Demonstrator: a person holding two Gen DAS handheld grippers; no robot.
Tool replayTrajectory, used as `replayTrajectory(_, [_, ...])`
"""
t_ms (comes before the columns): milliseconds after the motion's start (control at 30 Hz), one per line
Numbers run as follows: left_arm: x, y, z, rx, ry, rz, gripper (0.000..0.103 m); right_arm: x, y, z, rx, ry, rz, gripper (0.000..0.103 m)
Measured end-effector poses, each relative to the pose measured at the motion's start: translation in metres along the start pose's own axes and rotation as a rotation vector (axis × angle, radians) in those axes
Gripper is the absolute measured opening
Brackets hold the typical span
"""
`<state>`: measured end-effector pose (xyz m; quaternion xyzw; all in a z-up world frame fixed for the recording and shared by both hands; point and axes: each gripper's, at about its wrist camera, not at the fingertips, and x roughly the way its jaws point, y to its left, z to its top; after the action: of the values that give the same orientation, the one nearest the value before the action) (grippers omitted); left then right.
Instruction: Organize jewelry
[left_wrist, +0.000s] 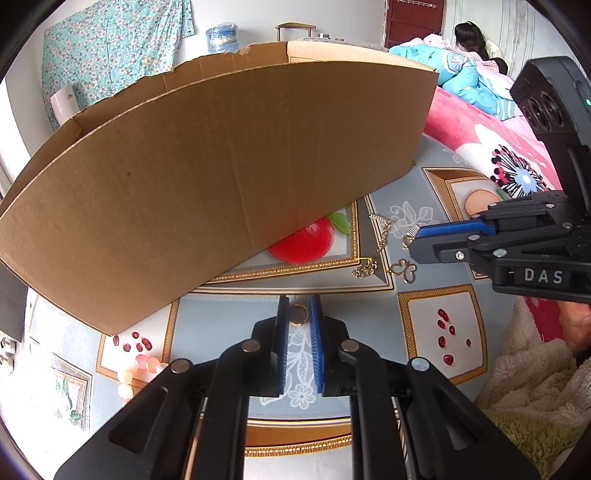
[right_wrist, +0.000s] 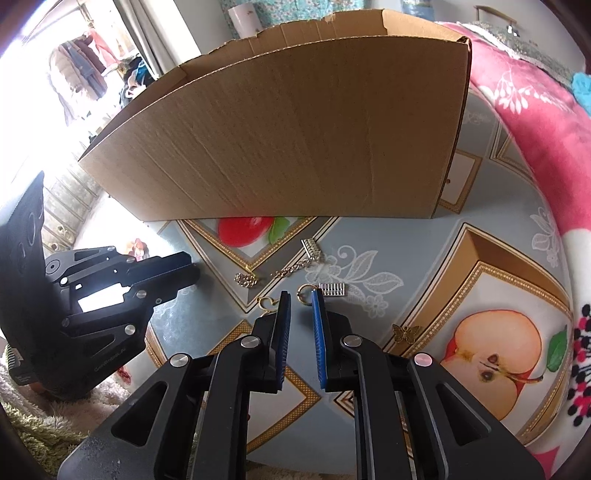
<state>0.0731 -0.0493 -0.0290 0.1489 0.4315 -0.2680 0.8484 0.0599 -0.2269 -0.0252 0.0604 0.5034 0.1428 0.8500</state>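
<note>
Left wrist view: pink beads (left_wrist: 136, 365) lie at the table's (left_wrist: 221, 321) left edge, below the corner of a tall box (left_wrist: 221, 166) that fills the far side. At centre, our left gripper (left_wrist: 299, 314) is clenched on a gold ring (left_wrist: 298, 316), which stands on the table between the blue pads. Right of it, near the box's foot, a gold chain (left_wrist: 382, 230) trails down to a clump, with a wire butterfly (left_wrist: 402, 271) just beside that. Furthest right, our right gripper (left_wrist: 412, 242) reaches in, its tips over the chain's end.

Right wrist view: the left gripper (right_wrist: 192, 273) comes in from the left, seen side-on. The chain (right_wrist: 291, 271) runs across the middle, from the clump up to a silver clasp (right_wrist: 312, 249). Below it, the right gripper (right_wrist: 301, 295) is released, jaws slightly apart; a small gold loop (right_wrist: 304, 294) lies at the tips, near the right pad, not pinched. A second clasp (right_wrist: 332, 289) sits just right of the loop, and a bronze charm (right_wrist: 406, 331) lies further right.
</note>
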Motion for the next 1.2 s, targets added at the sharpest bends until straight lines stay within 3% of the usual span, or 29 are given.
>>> replayTrajectory(333, [0.000, 0.001, 0.000, -0.002, -0.004, -0.003, 0.011, 0.004, 0.009, 0.008, -0.036, -0.017, -0.060, 0.020])
replayTrajectory(733, [-0.001, 0.001, -0.001, -0.001, -0.008, -0.005, 0.011, 0.015, 0.036, 0.009, -0.166, -0.022, -0.173, 0.018])
replayTrajectory(800, [-0.001, 0.001, -0.001, -0.001, -0.010, -0.004, 0.011, 0.015, 0.035, 0.010, -0.157, -0.024, -0.163, 0.010])
replayTrajectory(1200, [-0.001, 0.001, -0.002, -0.005, -0.013, -0.004, 0.011, -0.004, 0.021, 0.009, -0.128, -0.050, -0.137, 0.010])
